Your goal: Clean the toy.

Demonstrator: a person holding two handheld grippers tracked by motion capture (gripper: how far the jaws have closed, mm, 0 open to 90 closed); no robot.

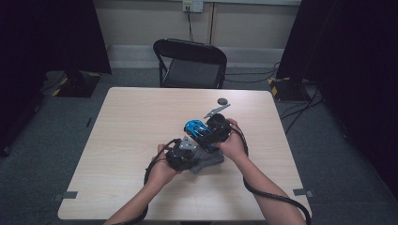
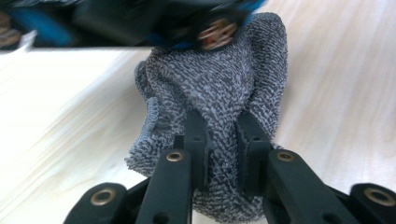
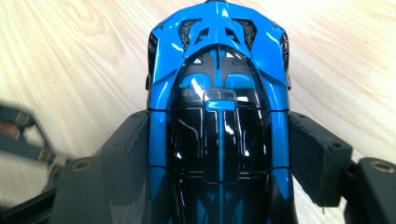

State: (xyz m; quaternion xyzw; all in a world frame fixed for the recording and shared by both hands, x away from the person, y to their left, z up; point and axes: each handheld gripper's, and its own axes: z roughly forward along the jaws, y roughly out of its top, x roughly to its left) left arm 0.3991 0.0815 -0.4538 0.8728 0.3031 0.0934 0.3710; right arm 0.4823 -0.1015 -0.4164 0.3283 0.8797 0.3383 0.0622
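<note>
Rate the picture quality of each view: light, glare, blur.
High view: dim and soft, dark at the side edges, the table evenly lit. Left gripper view: the cloth by the left gripper is fairly sharp, but the top edge is smeared with blur. Right gripper view: the blue car in the right gripper is sharp, with white glints on its glossy roof; the lower left corner is blurred.

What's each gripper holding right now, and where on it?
Left gripper pinches a bunched fold of the grey knit cloth. Right gripper clamps the blue toy car across its two sides, near mid-body.
</note>
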